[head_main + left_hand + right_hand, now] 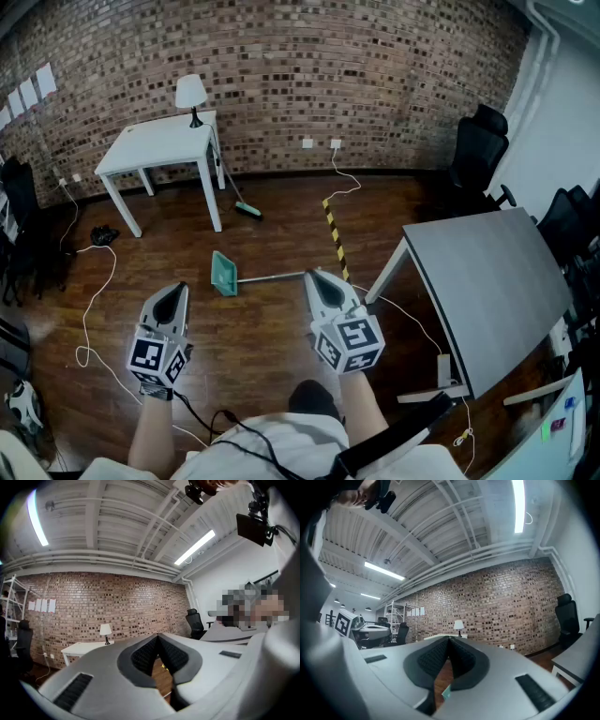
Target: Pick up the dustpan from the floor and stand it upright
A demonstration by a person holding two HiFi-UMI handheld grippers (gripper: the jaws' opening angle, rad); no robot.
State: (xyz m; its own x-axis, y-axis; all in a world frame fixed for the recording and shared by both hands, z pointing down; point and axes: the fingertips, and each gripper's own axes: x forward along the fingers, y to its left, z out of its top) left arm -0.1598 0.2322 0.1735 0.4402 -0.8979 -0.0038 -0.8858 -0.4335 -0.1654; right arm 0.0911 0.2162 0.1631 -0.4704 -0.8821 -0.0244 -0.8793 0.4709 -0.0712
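Fingers: both pairs are closed tip to tip with nothing between them. The left pads (143, 656) and right pads (431, 657) each meet along a thin seam.
Grippers: the left gripper (174, 293) and right gripper (316, 278) are held level in front of the person, above the floor and touching nothing.
Dustpan: the teal dustpan (223, 274) lies flat near the middle of the wooden floor (272, 366), well away from the brick-wall edge. Its pan is to the left and its long pale handle (272, 277) runs right.
Line-up: in the head view the handle's end sits at the right gripper's tip. The gripper looks to be well above it, though, and the right gripper view catches only a teal sliver below the jaws.
Done: nothing, by my reading; the dustpan is not yet picked up.
Left: open the jaws, reach down, grip, lift, then stand the dustpan upright.
Open room: the floor is bare on the near side of the pan and to its left.
Nearest edges: the grey table (487, 281) has a white leg (384, 274) standing just right of the handle's end. A yellow-black tape strip (335, 234) runs beyond it.
Snag risk: a white cable (89, 309) loops over the floor's left side, near the left gripper.
Far side: the white table (159, 148) and the broom (239, 199) leaning on it stand toward the wall edge, well apart from the dustpan.
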